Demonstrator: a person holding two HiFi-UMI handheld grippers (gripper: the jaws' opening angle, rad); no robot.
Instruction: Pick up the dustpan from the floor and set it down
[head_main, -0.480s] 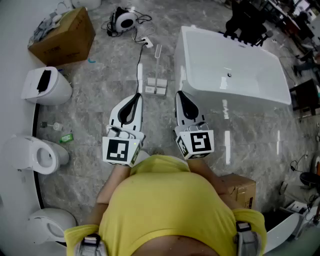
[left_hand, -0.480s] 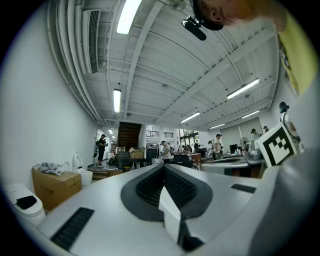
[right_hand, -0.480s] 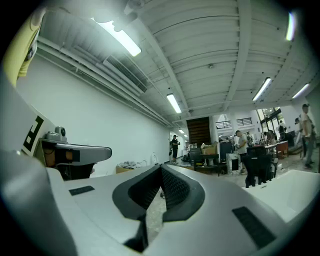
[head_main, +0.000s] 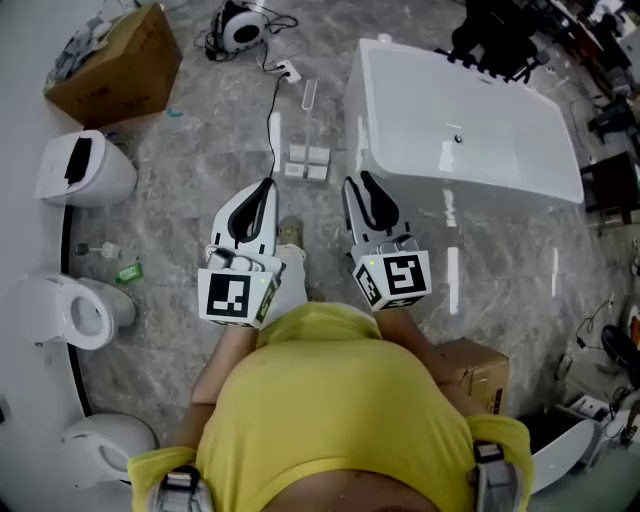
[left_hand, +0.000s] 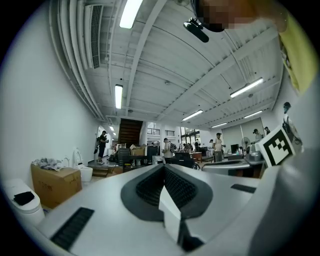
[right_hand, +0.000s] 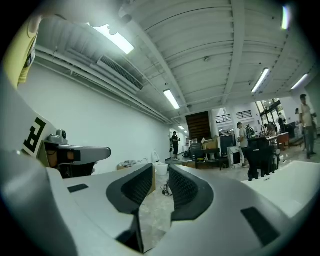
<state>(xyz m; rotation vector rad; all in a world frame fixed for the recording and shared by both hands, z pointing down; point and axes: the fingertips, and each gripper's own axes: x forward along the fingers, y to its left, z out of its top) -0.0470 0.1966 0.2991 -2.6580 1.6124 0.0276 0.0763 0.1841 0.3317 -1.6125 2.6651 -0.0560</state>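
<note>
Two grippers level above the grey floor (head_main: 190, 200), both empty

The left gripper (head_main: 264, 188) has its jaws pressed together; the right gripper (head_main: 362, 183) has its jaws a little apart, with only floor showing between them. The dustpan cannot be told for certain (a pale flat piece (head_main: 307, 162) lies upper centre, left of the bathtub (head_main: 565, 165)).

The dustpan (head_main: 307, 162) is whitish, low and boxy. It rests on the grey marbled floor (head_main: 190, 225), near the white bathtub (head_main: 358, 130). A thin pale bar (head_main: 310, 95) shows just beyond it; whether this is its handle I cannot tell.
</note>
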